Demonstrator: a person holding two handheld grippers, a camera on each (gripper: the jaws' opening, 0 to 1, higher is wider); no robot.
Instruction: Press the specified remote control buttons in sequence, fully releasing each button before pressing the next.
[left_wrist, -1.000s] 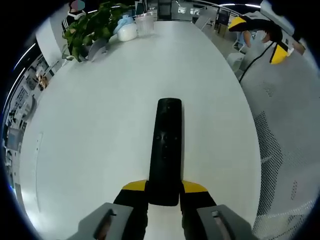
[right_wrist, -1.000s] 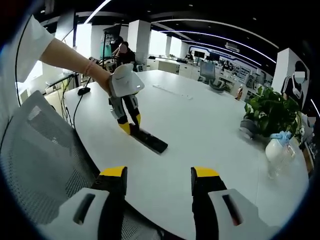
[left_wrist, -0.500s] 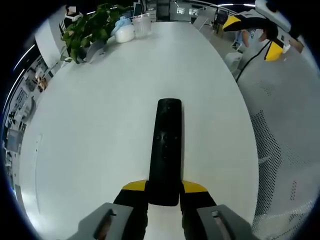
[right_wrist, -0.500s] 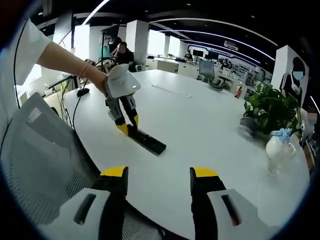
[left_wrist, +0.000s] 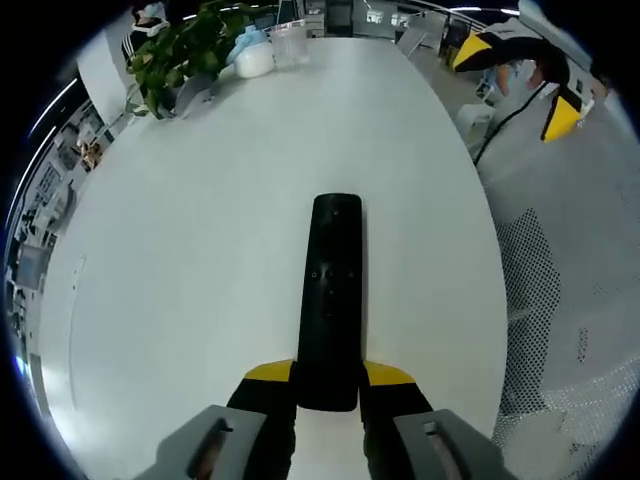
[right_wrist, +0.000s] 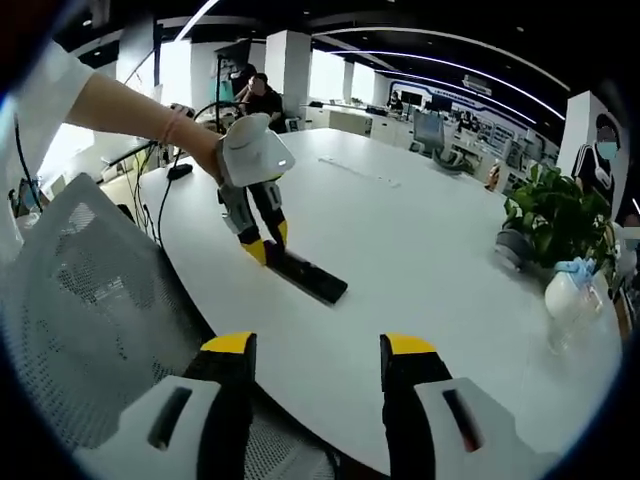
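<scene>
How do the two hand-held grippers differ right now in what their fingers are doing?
The left gripper has its yellow-tipped fingers closed on the near end of the long black remote control, which lies flat on the white table. The right gripper holds nothing; its fingers stand apart. The left gripper sits low at the table, while the right gripper hangs off the table's edge, above a grey mesh chair. Both have grey bodies and yellow tips.

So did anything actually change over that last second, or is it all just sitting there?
Hardly anything. The left claw is still shut on the near end of the black remote, which lies flat on the white table just as before. The right claw stays open, off the table's near edge and touching nothing. Only the views have shifted a little with the person's hands; no button has been pressed.
</scene>
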